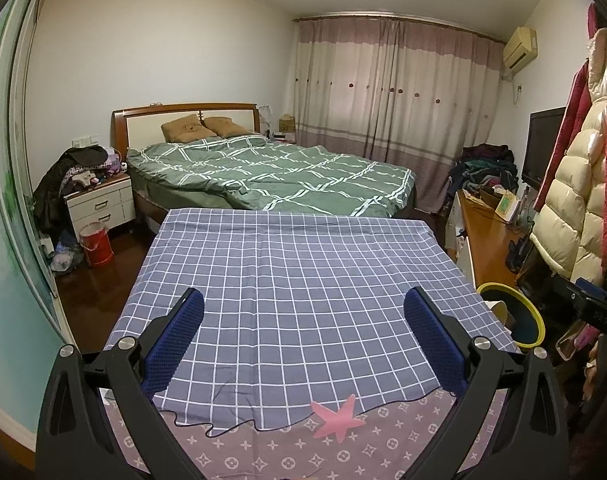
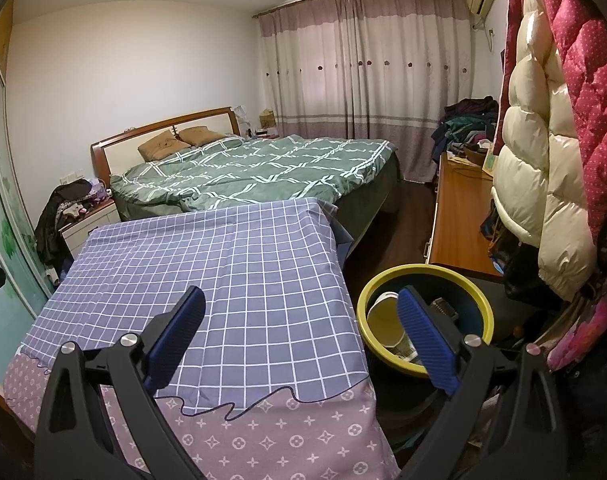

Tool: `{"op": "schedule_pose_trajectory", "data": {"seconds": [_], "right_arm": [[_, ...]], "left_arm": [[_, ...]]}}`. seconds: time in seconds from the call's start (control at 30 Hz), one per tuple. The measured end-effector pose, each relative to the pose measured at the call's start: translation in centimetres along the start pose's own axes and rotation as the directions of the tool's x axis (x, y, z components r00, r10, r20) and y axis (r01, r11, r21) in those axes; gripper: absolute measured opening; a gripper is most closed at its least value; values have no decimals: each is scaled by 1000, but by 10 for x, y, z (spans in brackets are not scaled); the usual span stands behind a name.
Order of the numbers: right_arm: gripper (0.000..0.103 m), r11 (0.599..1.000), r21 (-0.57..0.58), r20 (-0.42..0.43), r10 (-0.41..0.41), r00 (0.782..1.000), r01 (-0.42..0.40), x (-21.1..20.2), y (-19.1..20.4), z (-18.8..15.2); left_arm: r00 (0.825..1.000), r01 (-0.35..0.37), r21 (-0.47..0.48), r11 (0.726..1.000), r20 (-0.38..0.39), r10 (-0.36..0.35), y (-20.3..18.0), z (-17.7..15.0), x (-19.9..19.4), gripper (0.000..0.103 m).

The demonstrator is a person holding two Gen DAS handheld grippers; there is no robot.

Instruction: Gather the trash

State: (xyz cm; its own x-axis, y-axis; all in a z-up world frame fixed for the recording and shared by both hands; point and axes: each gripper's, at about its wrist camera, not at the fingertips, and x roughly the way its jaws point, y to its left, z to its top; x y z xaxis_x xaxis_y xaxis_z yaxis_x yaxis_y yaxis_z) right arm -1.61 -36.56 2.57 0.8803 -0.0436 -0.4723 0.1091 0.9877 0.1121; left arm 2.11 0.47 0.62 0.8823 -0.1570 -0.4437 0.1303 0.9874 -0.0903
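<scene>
Matt checked cloth (image 1: 287,280); glossy, probably plastic bin (image 2: 425,320).

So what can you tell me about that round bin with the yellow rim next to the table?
The bin is a round tub with a thick yellow-green rim and a dark blue inside, plastic by the look of it. It stands upright and open, with no lid, low beside the right edge of the table with the checked cloth. Inside lie a pale cup-like container and some dark scraps. The right claw hangs open in front of it, one blue finger crossing its view. In the left view only part of it shows.
</scene>
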Motion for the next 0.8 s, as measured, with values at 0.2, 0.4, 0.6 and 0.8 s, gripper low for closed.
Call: {"op": "schedule_pose_trajectory", "data": {"seconds": [0.2,0.4,0.6,0.8], "right_arm": [[92,1000,-2,-2,0,1000,0,1,0,0],[92,1000,-4,-11,0,1000,0,4,0,-1],[92,1000,-5,-18,1,1000,-1,8,2,-1],[92,1000,-1,-28,-4,1000,4,13,0,-2]], "left_arm": [[1000,-6,3,1000,-6,6,-1,0,5,98],[1000,-11,4,1000,-12,11,-2,-1,8,98],[999,-27,2,1000,-27,27,-4,-2,14,98],[999,-36,2,999,-29,36,-6,-3,23,98]]}}
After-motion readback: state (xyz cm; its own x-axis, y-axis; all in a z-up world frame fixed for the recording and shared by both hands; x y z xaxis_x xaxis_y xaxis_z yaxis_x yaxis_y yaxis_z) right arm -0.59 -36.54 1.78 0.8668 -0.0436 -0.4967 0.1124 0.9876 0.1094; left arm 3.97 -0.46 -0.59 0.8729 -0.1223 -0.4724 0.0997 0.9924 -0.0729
